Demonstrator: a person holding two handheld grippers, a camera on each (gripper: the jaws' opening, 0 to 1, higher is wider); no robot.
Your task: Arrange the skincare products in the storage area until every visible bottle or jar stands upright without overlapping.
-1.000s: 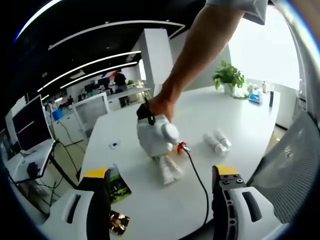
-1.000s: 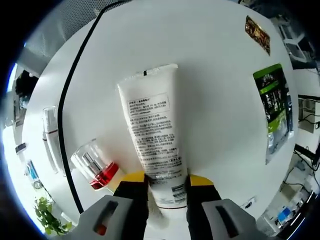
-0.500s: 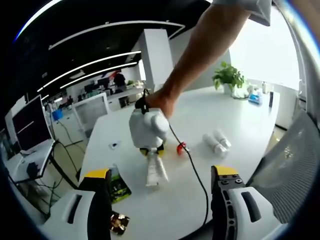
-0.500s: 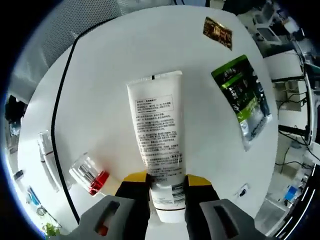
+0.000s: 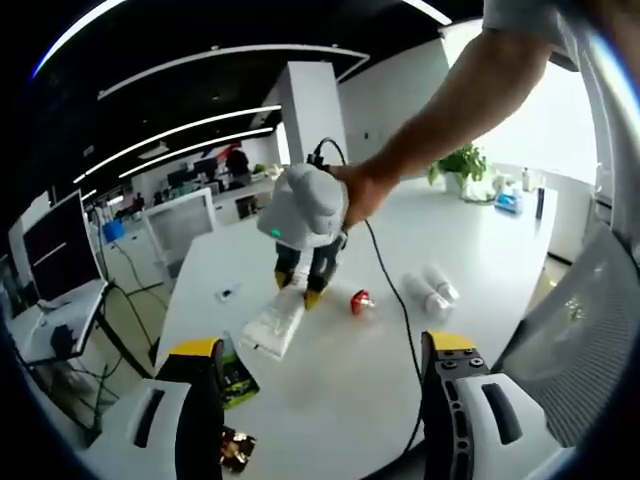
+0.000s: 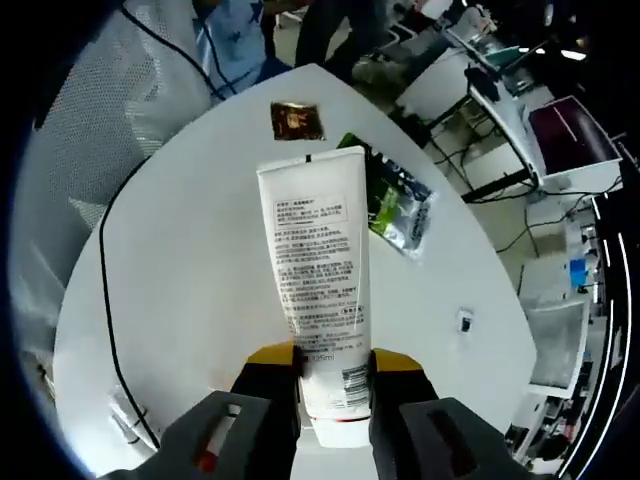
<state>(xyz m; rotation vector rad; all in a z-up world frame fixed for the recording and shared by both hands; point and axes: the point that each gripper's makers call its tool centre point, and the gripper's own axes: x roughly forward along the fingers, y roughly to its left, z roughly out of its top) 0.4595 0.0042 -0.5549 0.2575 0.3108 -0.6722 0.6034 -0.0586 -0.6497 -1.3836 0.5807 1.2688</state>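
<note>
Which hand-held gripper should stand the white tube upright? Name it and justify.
Right. The right hand-held gripper is shut on the white tube, lifted off the table; the left hand-held gripper hangs open, apart from it.

The right gripper (image 6: 333, 395) is clamped on a tube, held above the table by a bare-armed hand (image 5: 365, 190). The left gripper (image 5: 320, 400) stands with jaws wide apart.

green sachet (image 6: 398, 205) — table edge | gold packet (image 6: 297, 121) | potted plant (image 5: 462, 163) — far side

Above the white table (image 5: 330, 400), the right gripper (image 5: 305, 290) clamps a white tube (image 5: 272, 322) in mid-air — left gripper (image 5: 318, 400) jaws wide apart, 2 bottles (image 5: 427, 289) lying flat.
</note>
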